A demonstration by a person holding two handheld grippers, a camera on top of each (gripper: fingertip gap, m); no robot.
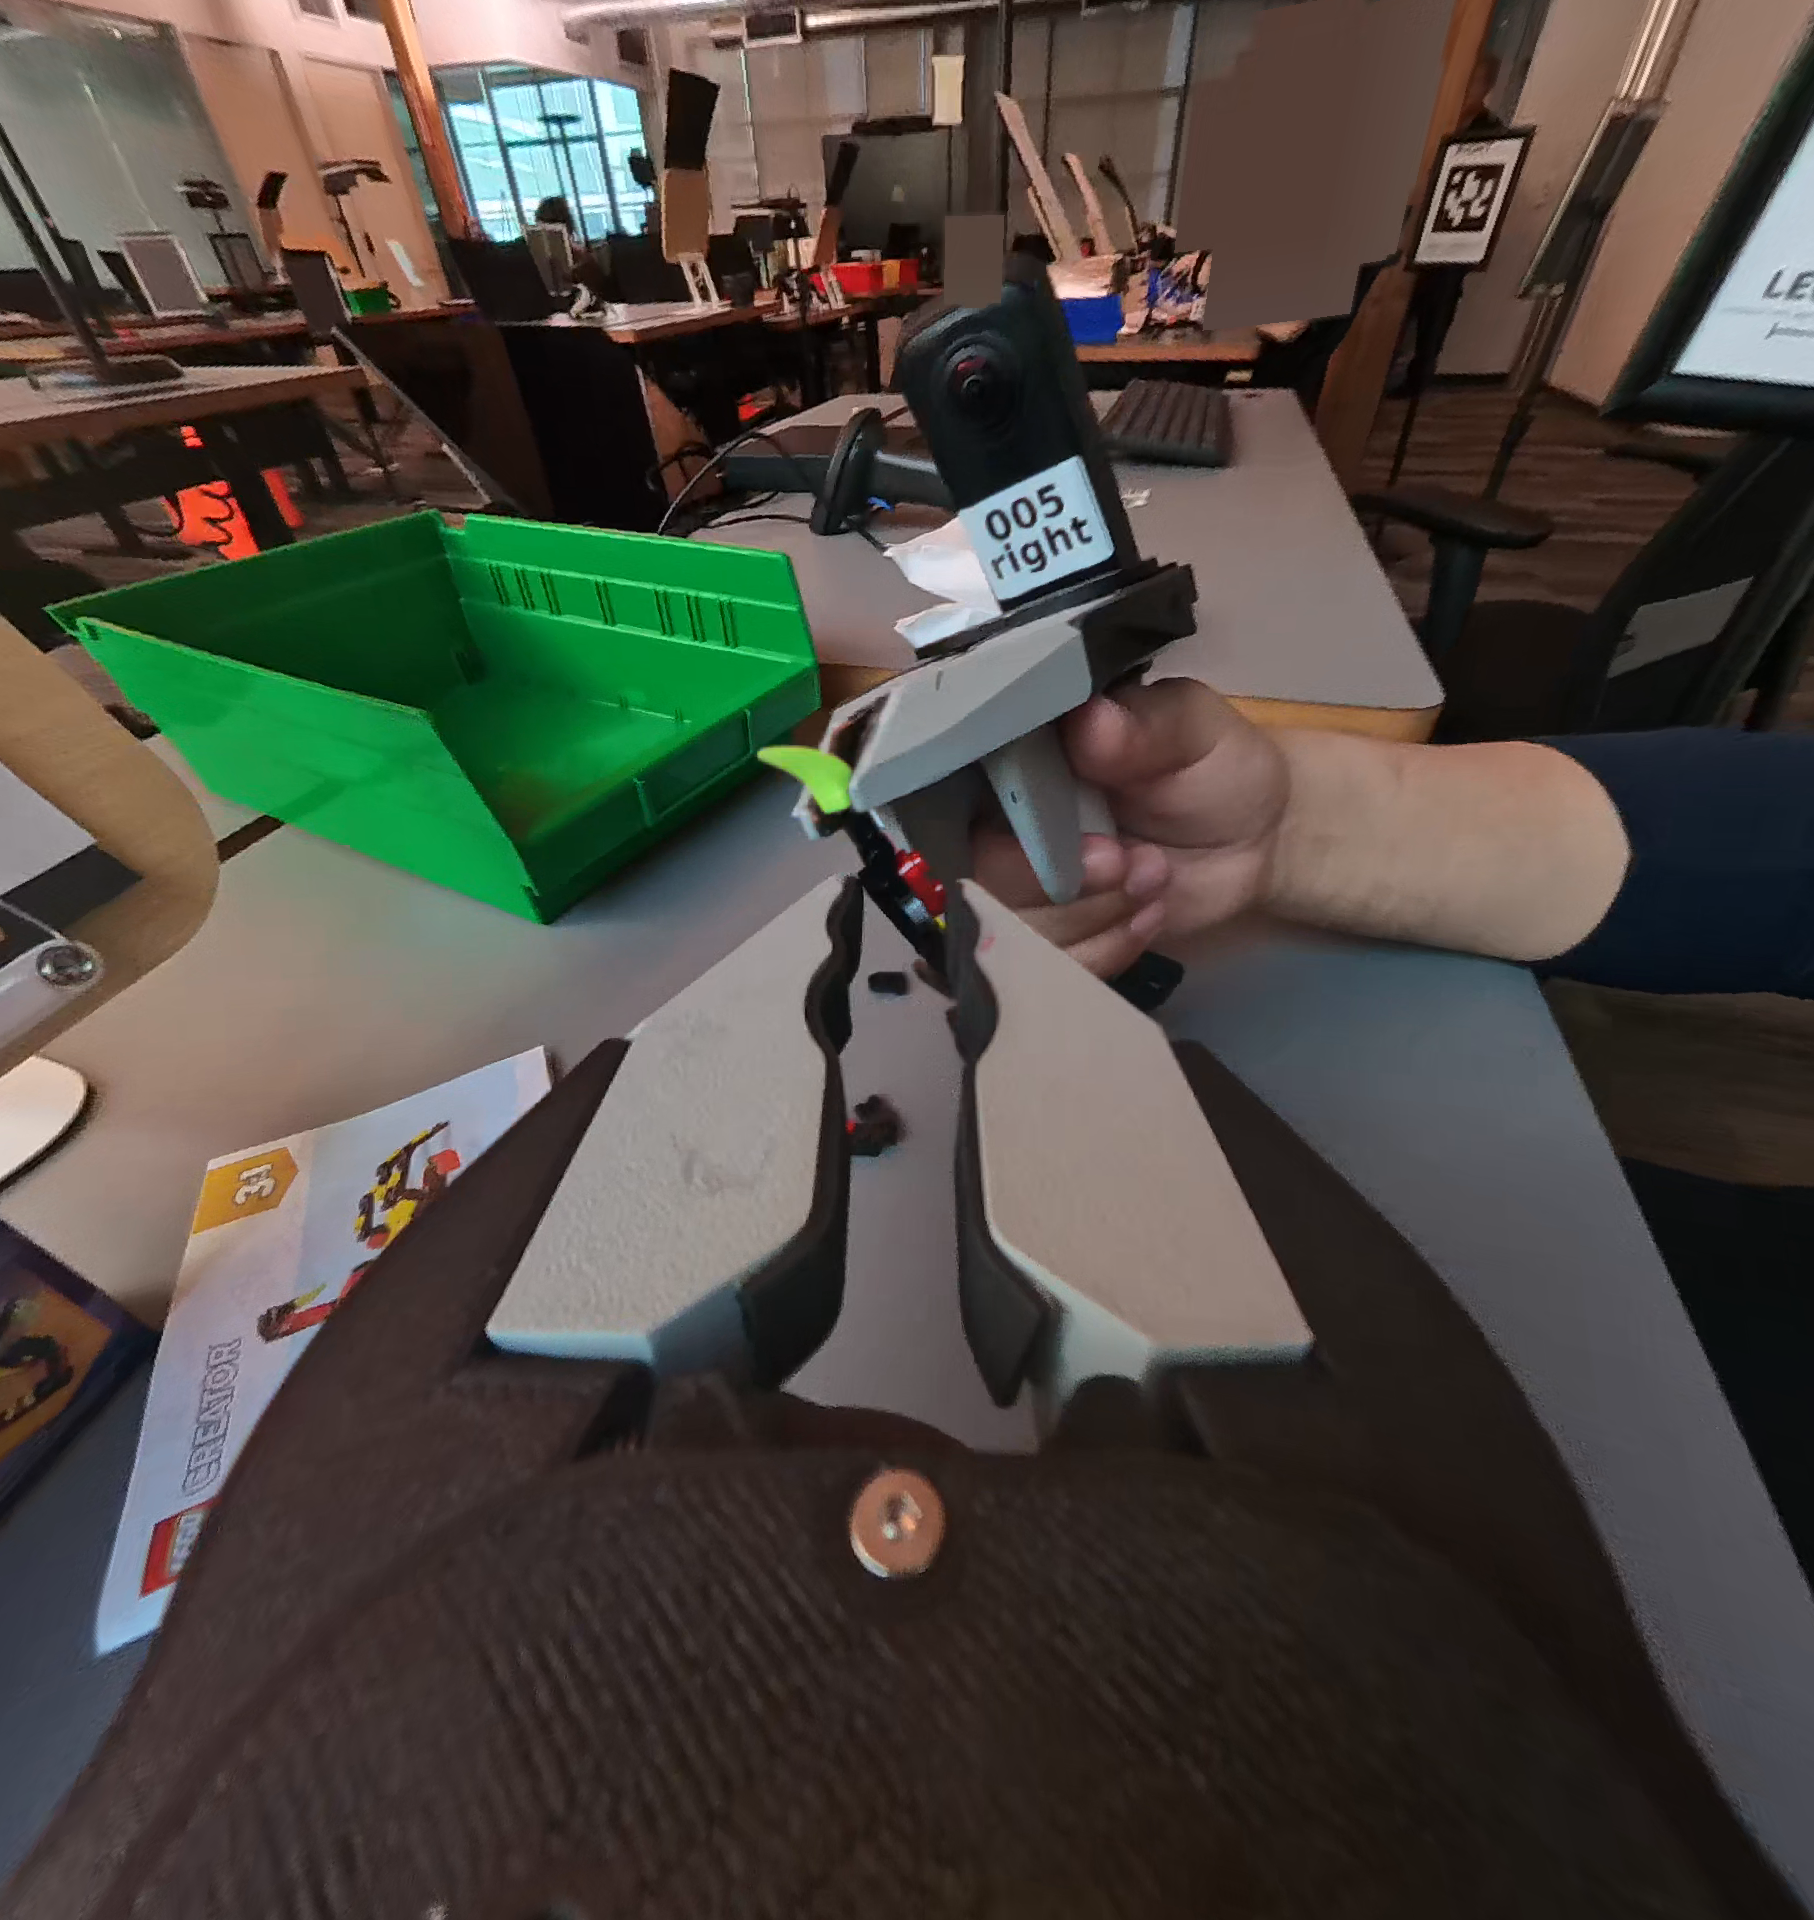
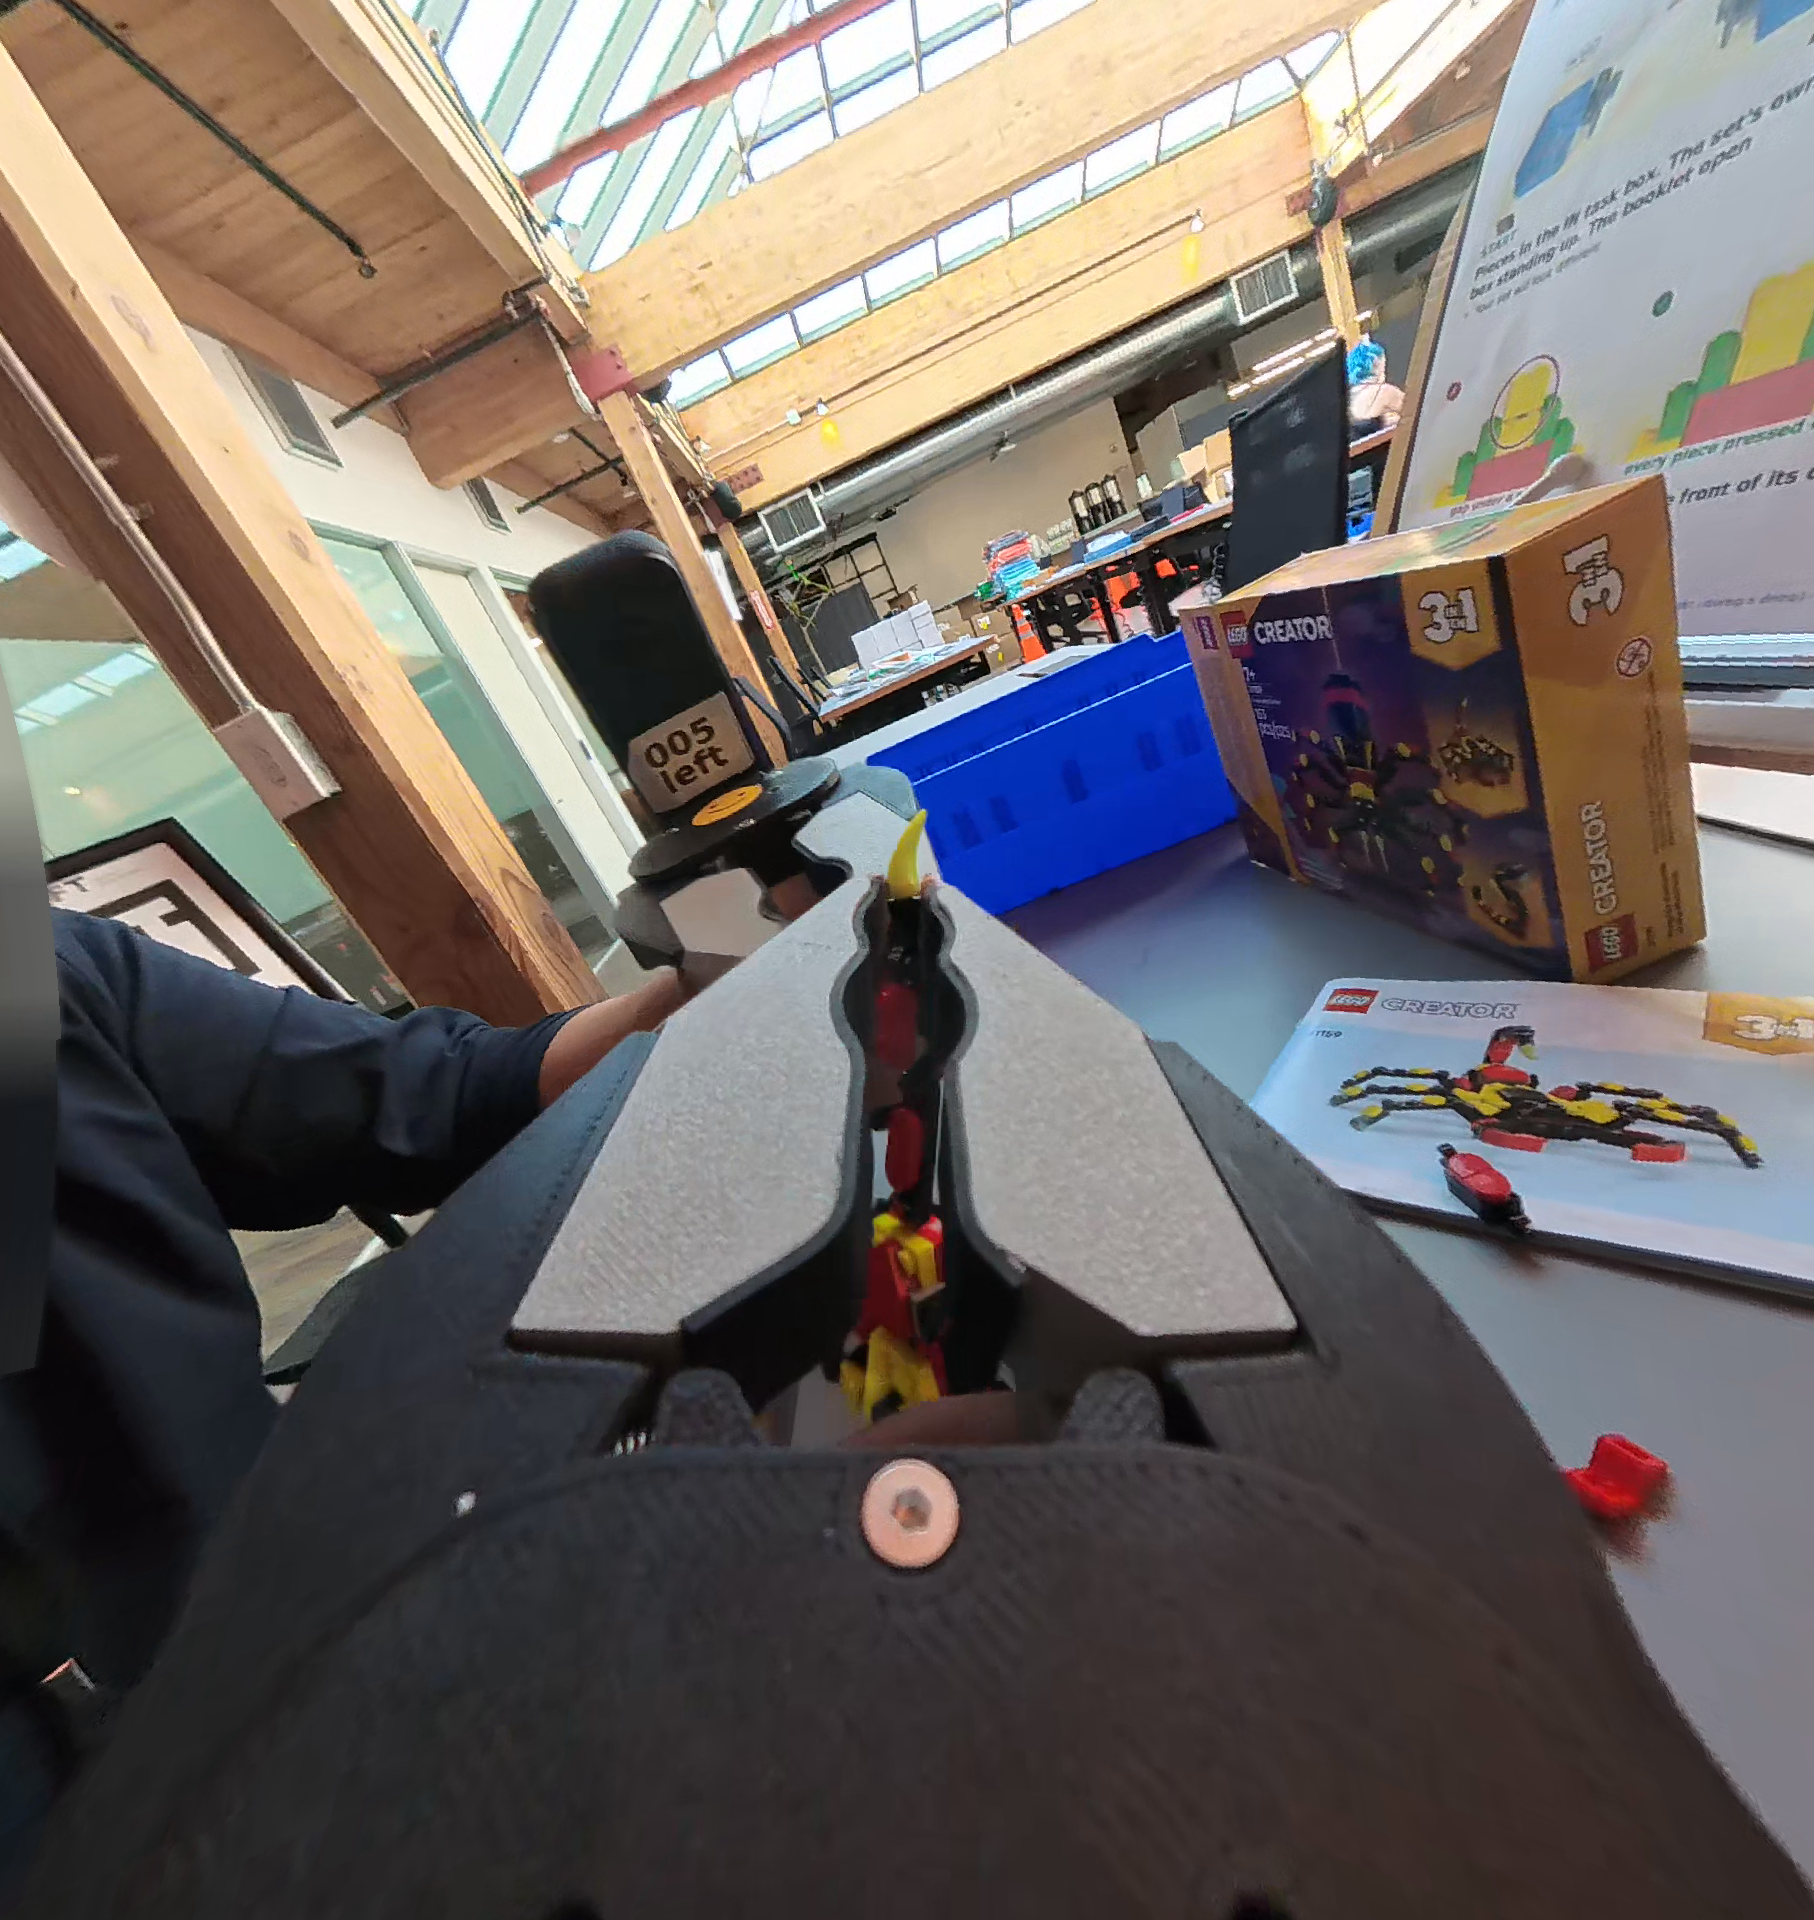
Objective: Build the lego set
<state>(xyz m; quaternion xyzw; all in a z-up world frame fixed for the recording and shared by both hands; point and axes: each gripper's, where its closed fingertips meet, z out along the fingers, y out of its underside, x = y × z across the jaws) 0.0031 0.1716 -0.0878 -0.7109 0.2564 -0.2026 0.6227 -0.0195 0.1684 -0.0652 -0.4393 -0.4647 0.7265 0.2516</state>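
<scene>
Grey desk (image 1: 383,997), open-plan workshop: two hand-held grippers meet above it.
Right gripper (image 2: 905,904) clamps a black-red-yellow brick model (image 2: 898,1143); left gripper (image 1: 908,935), slightly parted, holds nothing beside the green bin (image 1: 446,707).

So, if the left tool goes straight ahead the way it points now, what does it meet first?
Most likely the black and red brick assembly held in the right tool. It hangs just beyond the open left tool. Depth is unclear, so it may already reach between the tips.
</scene>
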